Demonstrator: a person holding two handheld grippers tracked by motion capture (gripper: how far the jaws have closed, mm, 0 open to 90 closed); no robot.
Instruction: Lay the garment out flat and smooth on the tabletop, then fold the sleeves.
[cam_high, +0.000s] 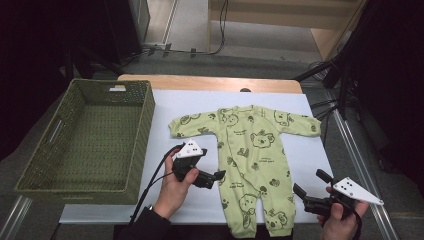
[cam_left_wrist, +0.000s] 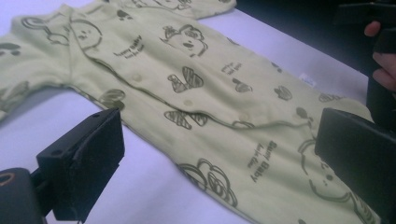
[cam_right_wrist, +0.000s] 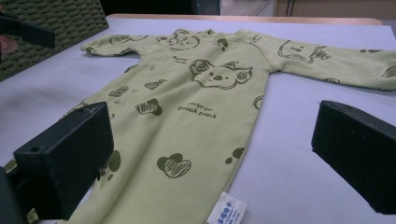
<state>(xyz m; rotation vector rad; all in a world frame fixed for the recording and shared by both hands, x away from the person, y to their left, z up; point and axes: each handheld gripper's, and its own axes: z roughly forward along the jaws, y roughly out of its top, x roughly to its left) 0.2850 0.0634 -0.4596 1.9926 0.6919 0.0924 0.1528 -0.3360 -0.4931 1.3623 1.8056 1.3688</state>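
A light green baby romper (cam_high: 250, 155) with dark bear prints lies flat and face up on the white sheet (cam_high: 310, 150), sleeves spread, legs toward me. My left gripper (cam_high: 218, 176) hovers at the romper's left edge near the waist. In the left gripper view its jaws stand wide apart over the romper (cam_left_wrist: 196, 88), so the gripper (cam_left_wrist: 219, 158) is open with nothing pressed between them. My right gripper (cam_high: 310, 182) is open just right of the romper's right leg. In the right gripper view the gripper (cam_right_wrist: 210, 158) frames the romper (cam_right_wrist: 196, 107) and its white label (cam_right_wrist: 226, 212).
A deep green woven basket (cam_high: 145, 130) stands empty on the left, against the sheet's edge. The wooden table edge (cam_high: 210, 82) runs along the back. Dark stands and cables (cam_high: 340, 75) sit to the right. Bare sheet lies on both sides of the romper.
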